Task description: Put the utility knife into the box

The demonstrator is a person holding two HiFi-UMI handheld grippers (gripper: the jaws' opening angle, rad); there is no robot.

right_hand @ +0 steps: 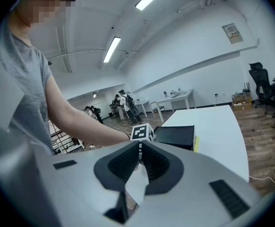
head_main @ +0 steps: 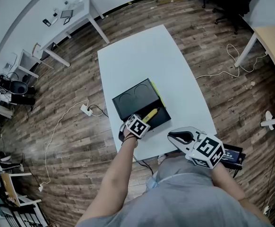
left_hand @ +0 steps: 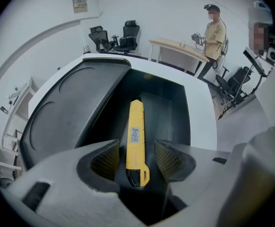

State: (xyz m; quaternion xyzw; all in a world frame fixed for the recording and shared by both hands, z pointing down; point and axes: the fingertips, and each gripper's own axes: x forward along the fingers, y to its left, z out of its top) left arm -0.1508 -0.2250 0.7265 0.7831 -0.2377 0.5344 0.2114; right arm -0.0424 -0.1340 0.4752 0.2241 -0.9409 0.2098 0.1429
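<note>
The yellow utility knife (left_hand: 136,136) lies inside the open black box (left_hand: 168,110) on the white table (head_main: 147,51). The left gripper (left_hand: 136,159) straddles it, jaws spread, pads clear of it. The right gripper (right_hand: 140,150) hangs near the table's edge, jaws pressed together on nothing.

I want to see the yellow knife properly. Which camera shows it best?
The left gripper view: the utility knife lies large in the box, between the left gripper's open jaws. The head view shows only a small yellow sliver; the right gripper view shows none.
</note>
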